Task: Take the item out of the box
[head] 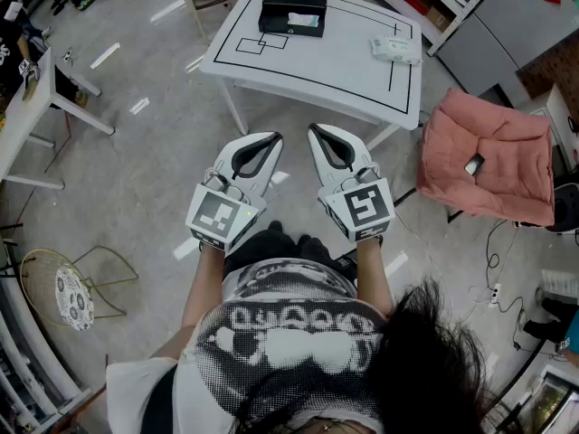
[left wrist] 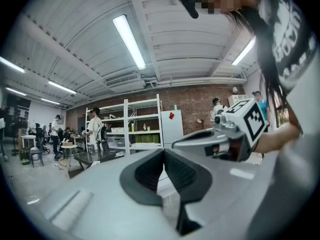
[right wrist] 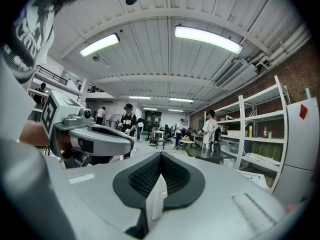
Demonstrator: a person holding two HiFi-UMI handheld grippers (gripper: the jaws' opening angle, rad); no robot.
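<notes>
Left gripper (head: 270, 139) and right gripper (head: 318, 132), centre frame: jaws together, empty, side by side. Black box (head: 291, 3), a pale item (head: 304, 22) at its front edge, rests on the white table (head: 335, 66), upper centre, well apart from both.

A: Work surface?
B: A white table (head: 344, 70) is noted, marked with black taped lines. A white packet (head: 395, 49) is seen near its right edge.
A: Beside it?
B: A pink cushioned seat (head: 488, 156) is recorded, with a small dark device (head: 473, 164) lying on it.
A: Elsewhere?
B: A wire-frame stool (head: 61, 297) is logged on the floor at left. White shelving (left wrist: 135, 129) and a white cabinet (left wrist: 171, 126) are set against a brick wall (left wrist: 200, 104).
</notes>
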